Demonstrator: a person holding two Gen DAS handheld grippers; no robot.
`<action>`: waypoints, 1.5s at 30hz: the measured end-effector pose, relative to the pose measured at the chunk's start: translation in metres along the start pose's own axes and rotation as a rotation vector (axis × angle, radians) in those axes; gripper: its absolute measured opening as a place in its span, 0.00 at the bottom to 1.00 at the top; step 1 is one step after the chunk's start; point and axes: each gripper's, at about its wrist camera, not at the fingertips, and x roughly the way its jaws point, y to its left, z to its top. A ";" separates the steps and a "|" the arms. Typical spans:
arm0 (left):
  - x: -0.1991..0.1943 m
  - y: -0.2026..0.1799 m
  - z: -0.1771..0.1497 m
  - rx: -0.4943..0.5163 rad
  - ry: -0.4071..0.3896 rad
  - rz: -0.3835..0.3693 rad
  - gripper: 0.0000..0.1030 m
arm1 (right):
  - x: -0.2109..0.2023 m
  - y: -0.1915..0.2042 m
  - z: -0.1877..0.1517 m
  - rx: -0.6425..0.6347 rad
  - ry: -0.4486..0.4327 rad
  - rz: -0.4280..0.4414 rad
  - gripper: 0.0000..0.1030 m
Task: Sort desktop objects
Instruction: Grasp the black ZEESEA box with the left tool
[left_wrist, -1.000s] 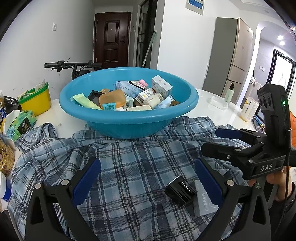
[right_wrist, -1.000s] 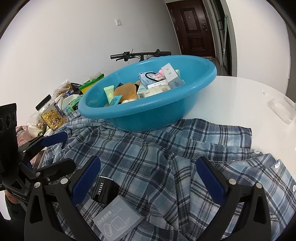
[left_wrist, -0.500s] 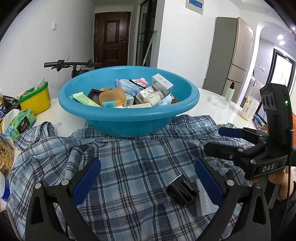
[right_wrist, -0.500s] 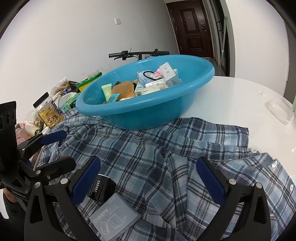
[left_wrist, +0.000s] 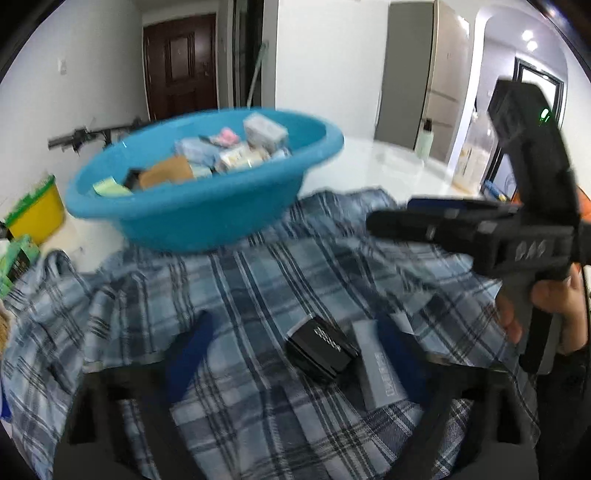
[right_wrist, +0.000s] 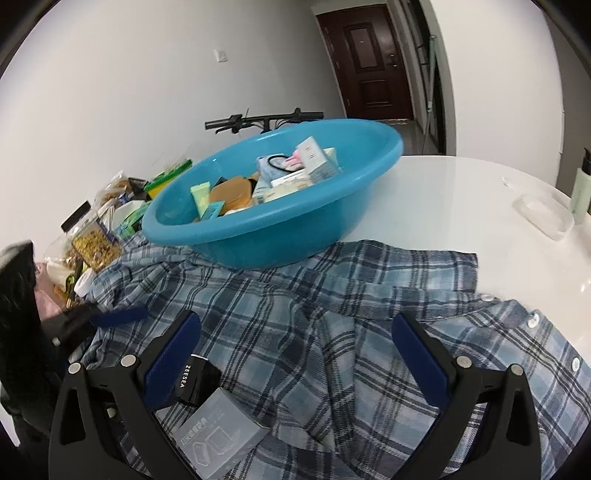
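Trouble, as I read it from my end, sits low in the left wrist view: my left gripper (left_wrist: 295, 354) is closing with both the small black box with white lettering (left_wrist: 320, 349) and the flat grey plastic case (left_wrist: 380, 363) between its blue pads, neither yet pressed. The two lie side by side, touching or nearly so, on the blue-and-white plaid shirt (left_wrist: 258, 280) spread over the white table (right_wrist: 461, 192). I could pinch both at once, shove the case aside, or gather a fold of cloth with the box. My right gripper (right_wrist: 295, 354) hangs wide open over the shirt, holding nothing; its left pad stands just beside the black box (right_wrist: 195, 380), so the two tools are near enough to knock.

The round blue plastic basin (right_wrist: 273, 236), already holding boxes and tubes, rests on the shirt's far edge.

Motion blur smears the left view, so pad contact is hard to judge. The grey case (right_wrist: 221, 446) is partly cut off behind my right tool's frame.
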 end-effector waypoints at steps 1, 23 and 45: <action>0.005 0.001 -0.001 -0.016 0.026 -0.011 0.60 | 0.000 -0.002 0.000 0.008 -0.002 -0.002 1.00; 0.015 -0.005 -0.007 -0.053 0.088 0.021 0.32 | -0.024 0.009 -0.013 -0.006 -0.012 0.075 1.00; -0.023 0.022 -0.014 -0.115 -0.020 0.013 0.31 | 0.011 0.058 -0.070 -0.104 0.183 -0.085 1.00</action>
